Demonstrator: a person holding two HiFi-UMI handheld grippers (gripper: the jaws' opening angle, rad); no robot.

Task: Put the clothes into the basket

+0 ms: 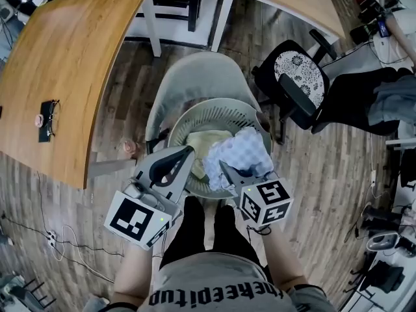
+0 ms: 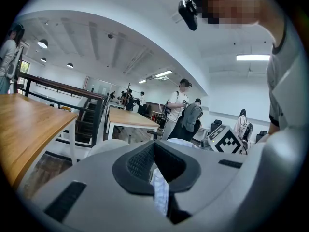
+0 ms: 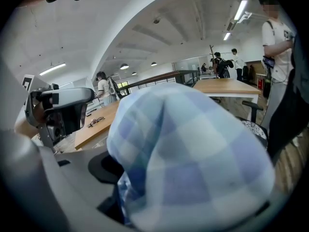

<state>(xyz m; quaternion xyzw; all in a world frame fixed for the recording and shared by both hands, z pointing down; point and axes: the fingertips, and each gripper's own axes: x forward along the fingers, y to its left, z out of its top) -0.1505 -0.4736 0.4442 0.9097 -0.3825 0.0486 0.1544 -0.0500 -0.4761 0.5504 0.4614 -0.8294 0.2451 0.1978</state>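
Fingers of the left gripper are pinched together on an edge of the blue-checked garment. The right gripper has its fingers standing wide apart, with the same garment bunched between them and draped over them, hiding the far finger. The garment hangs over the near right part of the slatted laundry basket. The basket sits on a pale chair and already has a yellowish garment in it.
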